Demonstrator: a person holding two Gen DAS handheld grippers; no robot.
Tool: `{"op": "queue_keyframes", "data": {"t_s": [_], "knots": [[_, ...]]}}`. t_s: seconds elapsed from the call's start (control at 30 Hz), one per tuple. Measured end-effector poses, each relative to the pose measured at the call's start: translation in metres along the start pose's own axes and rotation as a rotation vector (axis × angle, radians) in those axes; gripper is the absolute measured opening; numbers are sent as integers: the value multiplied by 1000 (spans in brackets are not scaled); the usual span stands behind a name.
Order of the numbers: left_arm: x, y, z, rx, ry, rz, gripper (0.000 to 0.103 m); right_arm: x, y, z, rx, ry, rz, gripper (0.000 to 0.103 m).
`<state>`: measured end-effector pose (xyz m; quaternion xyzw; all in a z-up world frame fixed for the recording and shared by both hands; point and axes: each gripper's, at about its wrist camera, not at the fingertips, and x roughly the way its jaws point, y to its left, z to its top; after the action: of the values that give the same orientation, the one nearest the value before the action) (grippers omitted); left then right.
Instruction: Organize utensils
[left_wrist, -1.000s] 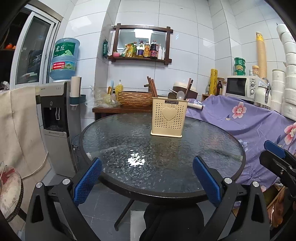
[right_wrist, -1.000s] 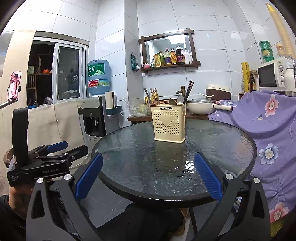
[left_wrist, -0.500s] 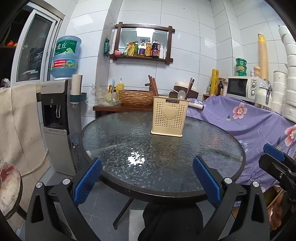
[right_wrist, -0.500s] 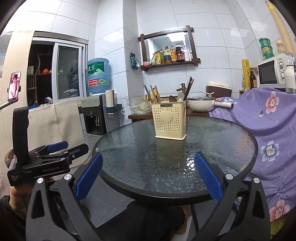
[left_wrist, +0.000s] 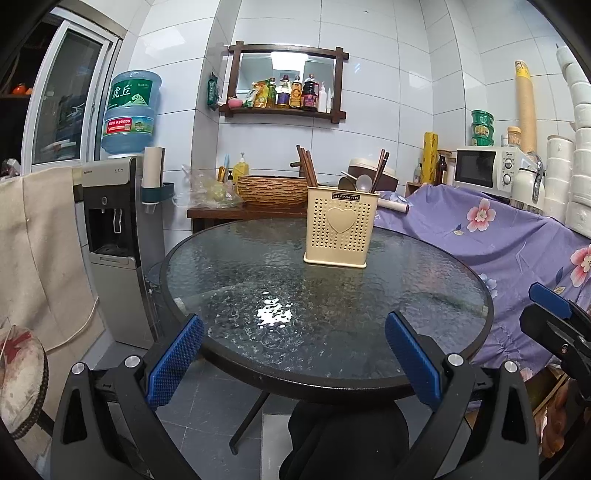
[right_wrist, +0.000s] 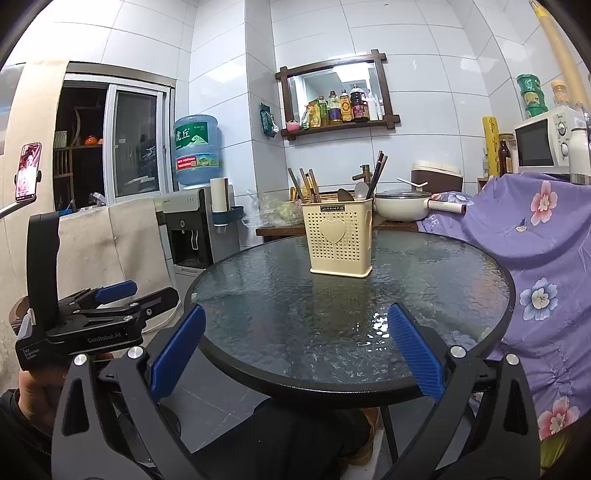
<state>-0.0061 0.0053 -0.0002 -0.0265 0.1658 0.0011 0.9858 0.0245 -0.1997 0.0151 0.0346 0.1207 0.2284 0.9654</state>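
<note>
A cream utensil holder (left_wrist: 340, 230) with a heart on its front stands upright at the far side of the round glass table (left_wrist: 258, 295). It also shows in the right wrist view (right_wrist: 338, 240). Brown chopsticks (left_wrist: 308, 168) and spoons (left_wrist: 360, 182) stick up out of it. My left gripper (left_wrist: 293, 356) is open and empty at the table's near edge. My right gripper (right_wrist: 295, 350) is open and empty at the near edge too. Each gripper shows at the side of the other's view.
A water dispenser (left_wrist: 114, 229) stands left of the table. A purple floral cloth (left_wrist: 498, 236) covers furniture on the right, with a microwave (left_wrist: 484, 168) behind. A side table with a woven basket (left_wrist: 271, 190) and a white pot (right_wrist: 402, 210) sits behind the holder.
Both views have shifted only slightly; the grippers stay open and empty and the holder has not moved.
</note>
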Motion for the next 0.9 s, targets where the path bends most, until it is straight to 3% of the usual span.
{"op": "queue_keyframes", "data": {"t_s": [0.9], "knots": [[6, 5, 0, -21, 47, 15, 97, 3, -3, -2, 9, 20, 11, 97]]}}
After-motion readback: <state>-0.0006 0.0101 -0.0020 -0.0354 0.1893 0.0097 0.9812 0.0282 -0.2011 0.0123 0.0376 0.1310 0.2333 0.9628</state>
